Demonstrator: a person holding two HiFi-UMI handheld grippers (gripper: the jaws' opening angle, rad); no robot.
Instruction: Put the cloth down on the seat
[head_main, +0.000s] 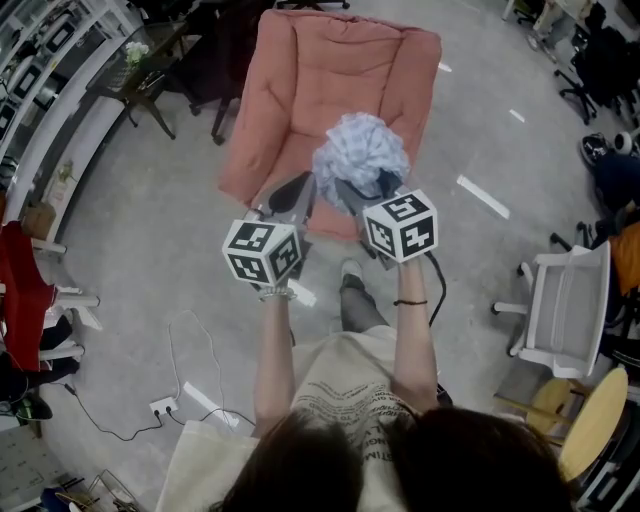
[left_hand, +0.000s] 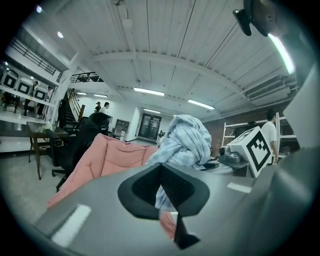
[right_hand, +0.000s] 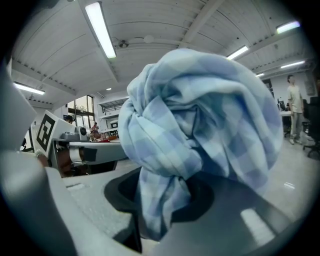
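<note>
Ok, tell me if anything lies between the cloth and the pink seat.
Nothing visible does. The cloth is held in the air over the front edge of the pink seat, and nothing is seen lying on that seat.

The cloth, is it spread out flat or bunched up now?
Bunched up. The cloth is a crumpled ball over the seat, held by the right gripper, jaws closed on it.
</note>
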